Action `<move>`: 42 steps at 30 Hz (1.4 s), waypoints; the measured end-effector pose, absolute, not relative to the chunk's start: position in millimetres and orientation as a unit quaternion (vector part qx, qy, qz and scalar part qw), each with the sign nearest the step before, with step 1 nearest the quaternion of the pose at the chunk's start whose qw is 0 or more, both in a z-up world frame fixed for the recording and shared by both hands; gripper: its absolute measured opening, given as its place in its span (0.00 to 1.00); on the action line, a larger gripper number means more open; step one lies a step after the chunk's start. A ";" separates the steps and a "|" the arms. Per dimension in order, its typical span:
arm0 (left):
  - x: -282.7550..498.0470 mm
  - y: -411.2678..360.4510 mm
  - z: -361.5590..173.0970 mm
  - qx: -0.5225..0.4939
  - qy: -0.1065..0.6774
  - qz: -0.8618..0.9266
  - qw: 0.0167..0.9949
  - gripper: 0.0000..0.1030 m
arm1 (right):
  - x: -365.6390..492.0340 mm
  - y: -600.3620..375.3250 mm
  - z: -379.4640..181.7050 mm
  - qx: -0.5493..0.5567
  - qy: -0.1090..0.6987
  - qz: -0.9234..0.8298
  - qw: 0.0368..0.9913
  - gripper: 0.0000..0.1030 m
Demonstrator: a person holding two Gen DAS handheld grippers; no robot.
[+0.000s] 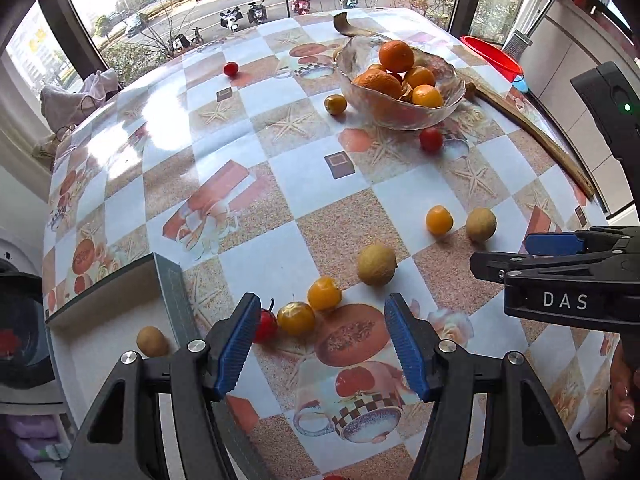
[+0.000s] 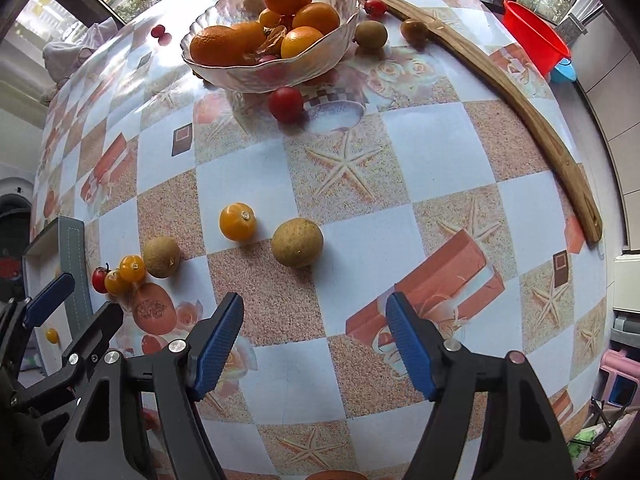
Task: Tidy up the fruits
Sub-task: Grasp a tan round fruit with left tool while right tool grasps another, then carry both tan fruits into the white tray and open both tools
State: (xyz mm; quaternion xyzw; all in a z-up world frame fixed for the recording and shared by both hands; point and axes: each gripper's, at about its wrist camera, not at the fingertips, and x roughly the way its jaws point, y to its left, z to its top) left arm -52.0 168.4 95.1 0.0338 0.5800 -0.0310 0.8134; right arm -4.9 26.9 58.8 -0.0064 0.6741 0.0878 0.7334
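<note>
A glass bowl holds several oranges at the table's far side. Loose fruits lie on the patterned tablecloth: a tan round fruit, yellow tomatoes, a red tomato. My left gripper is open and empty, just short of a yellow tomato and a red tomato. My right gripper is open and empty, a little short of the tan fruit. It also shows in the left wrist view.
An open grey box sits at the table's left edge with a small tan fruit inside. A long wooden stick curves along the right side. A red basin stands by the window.
</note>
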 end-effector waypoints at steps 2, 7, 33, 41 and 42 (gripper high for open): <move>-42.7 160.7 92.4 0.043 0.579 -0.047 0.813 0.64 | 2.1 27.7 55.5 -0.006 0.674 0.091 0.733 0.62; -27.9 143.3 80.8 0.069 0.585 -0.071 0.805 0.64 | 31.5 32.1 45.8 0.004 0.669 0.105 0.736 0.54; -34.6 142.1 77.1 -0.012 0.618 -0.122 0.776 0.27 | -1.1 -24.0 75.4 0.086 0.677 0.103 0.724 0.29; -75.1 177.8 112.2 -0.052 0.603 -0.097 0.790 0.27 | -25.2 -14.6 92.1 0.085 0.680 0.115 0.719 0.29; -74.1 181.0 120.9 -0.054 0.601 -0.092 0.792 0.27 | -27.9 -10.8 93.8 0.082 0.681 0.118 0.718 0.29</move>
